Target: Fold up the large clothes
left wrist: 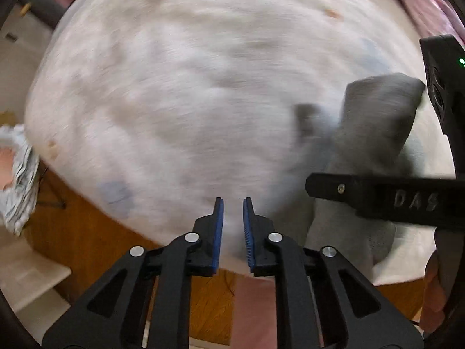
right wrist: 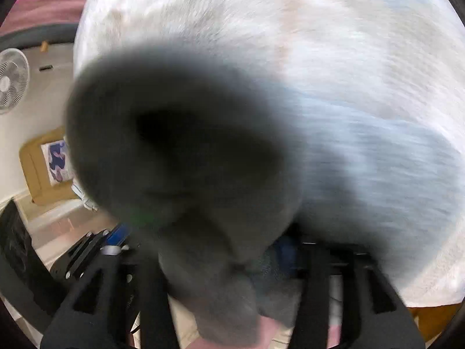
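Note:
A grey garment [left wrist: 375, 128] hangs bunched at the right of the left wrist view, above a white, faintly patterned bedsheet [left wrist: 180, 93]. My left gripper [left wrist: 233, 203] is open and empty over the near edge of the sheet, its blue pads apart. My right gripper shows there as a black body [left wrist: 386, 197] across the garment. In the right wrist view the grey garment [right wrist: 180, 151] fills the centre close to the lens and drapes over the fingers, hiding the tips. The sheet [right wrist: 334, 58] lies behind. Both views are motion-blurred.
A wooden bed frame [left wrist: 87, 232] runs below the sheet's near edge. A crumpled light cloth [left wrist: 17, 174] lies at the far left. A white fan [right wrist: 11, 84] and a cardboard box [right wrist: 43, 168] stand on the floor at left. Pink fabric [left wrist: 421, 0] lies at the far right.

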`<move>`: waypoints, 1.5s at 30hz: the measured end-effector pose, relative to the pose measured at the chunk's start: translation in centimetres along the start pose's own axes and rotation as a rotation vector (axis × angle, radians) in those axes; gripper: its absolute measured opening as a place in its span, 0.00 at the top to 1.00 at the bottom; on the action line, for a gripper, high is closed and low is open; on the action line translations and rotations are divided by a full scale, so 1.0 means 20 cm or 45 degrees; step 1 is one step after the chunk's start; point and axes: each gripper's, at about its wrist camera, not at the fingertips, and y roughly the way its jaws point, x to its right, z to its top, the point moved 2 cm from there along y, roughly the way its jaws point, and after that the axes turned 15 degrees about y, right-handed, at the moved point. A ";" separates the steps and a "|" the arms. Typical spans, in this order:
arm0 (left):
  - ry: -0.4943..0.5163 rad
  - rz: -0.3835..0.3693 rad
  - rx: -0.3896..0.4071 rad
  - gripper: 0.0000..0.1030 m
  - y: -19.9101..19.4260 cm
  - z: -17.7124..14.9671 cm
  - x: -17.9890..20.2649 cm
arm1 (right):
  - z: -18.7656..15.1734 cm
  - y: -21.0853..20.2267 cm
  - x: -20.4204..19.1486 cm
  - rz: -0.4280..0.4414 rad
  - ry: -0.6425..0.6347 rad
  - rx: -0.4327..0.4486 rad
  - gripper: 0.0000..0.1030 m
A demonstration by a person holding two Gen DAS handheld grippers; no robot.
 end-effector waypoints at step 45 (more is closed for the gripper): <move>0.208 -0.164 -0.165 0.78 0.24 0.35 0.11 | -0.13 -0.56 0.88 0.112 0.477 0.377 0.97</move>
